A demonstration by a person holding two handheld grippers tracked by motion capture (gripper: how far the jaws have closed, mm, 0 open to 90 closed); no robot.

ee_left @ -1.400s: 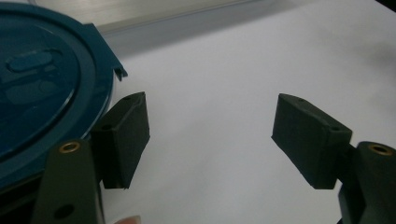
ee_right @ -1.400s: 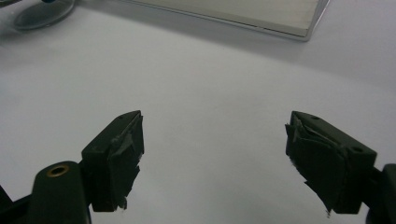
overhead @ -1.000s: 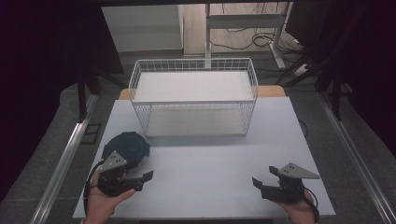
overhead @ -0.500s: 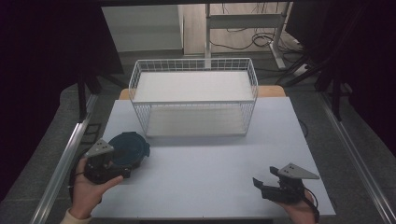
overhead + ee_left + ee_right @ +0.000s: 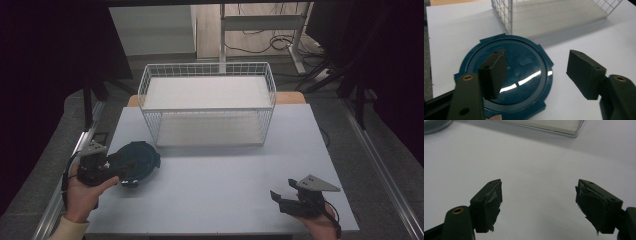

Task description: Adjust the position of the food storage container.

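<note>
High view: my left gripper [image 5: 116, 169] hung released over blue lid [image 5: 134, 159], flat on bench [image 5: 220, 175] just before wire basket [image 5: 207, 107]. Right gripper [image 5: 282, 196] released, idle, well apart. Judged step: approach; next, I needed to nip lid's rim.

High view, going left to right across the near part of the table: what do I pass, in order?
Left gripper → dark blue round lid lying flat on the white table → right gripper, open over bare tabletop. The wire basket sits farther back, so I leave it out of the order.
</note>
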